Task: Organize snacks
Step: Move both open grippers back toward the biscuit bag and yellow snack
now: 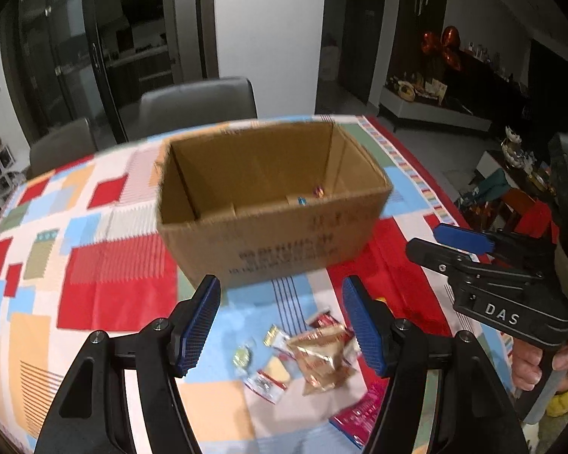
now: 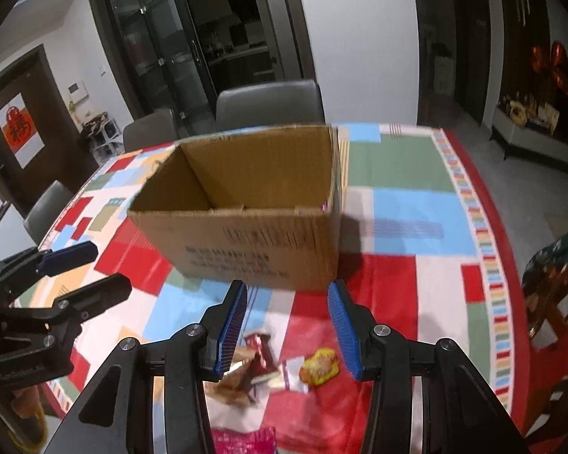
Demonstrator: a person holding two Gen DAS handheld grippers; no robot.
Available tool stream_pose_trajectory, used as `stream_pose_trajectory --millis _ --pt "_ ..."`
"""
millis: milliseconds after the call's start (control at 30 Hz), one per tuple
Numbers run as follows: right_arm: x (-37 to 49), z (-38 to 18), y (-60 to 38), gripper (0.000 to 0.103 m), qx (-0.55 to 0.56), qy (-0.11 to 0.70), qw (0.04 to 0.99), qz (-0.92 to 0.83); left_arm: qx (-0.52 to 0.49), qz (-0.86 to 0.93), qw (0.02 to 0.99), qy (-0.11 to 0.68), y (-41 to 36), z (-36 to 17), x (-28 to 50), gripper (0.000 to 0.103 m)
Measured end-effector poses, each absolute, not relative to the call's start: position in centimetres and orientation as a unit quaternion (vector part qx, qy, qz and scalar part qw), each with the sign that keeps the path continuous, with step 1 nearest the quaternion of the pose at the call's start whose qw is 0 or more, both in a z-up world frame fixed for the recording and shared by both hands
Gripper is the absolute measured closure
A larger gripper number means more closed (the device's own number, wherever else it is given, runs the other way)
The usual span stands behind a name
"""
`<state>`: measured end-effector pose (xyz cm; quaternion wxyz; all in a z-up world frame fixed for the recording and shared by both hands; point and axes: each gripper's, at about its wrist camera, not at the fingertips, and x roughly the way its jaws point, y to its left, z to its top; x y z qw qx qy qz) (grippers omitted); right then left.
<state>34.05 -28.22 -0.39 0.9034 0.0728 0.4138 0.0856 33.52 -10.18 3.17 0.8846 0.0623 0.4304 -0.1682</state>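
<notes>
An open cardboard box [image 1: 284, 249] [image 2: 253, 242] stands on the patchwork tablecloth, with two small wrapped candies [image 1: 317, 191] in its right inner corner. Loose snacks lie in front of it: a golden-brown packet [image 1: 322, 355], a dark red packet [image 2: 261, 355], a yellow packet [image 2: 320, 369], a small green candy [image 1: 242, 357] and a pink bag [image 1: 359, 412] [image 2: 242, 440]. My left gripper [image 1: 282, 325] [image 2: 91, 270] hovers open above the pile, holding nothing. My right gripper [image 2: 288, 329] [image 1: 441, 242] is open too, over the red and yellow packets, with nothing between its pads.
Grey chairs [image 1: 197, 102] [image 2: 269, 104] stand behind the far table edge. The tablecloth [image 2: 409, 204] runs right to a red striped border at the table's edge. A sideboard with ornaments [image 1: 435, 90] stands across the room. A hand [image 1: 530, 363] holds the right gripper's handle.
</notes>
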Motion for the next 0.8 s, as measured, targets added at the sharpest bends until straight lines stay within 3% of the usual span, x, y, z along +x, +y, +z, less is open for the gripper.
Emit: stream_pose_trajectory --millis 800 --pt "34.9 -10.6 -29.5 0.057 0.138 0.551 0.821 0.061 0.007 -0.218 0.789 0.574 -12.2 -6.7 33.6 0.037"
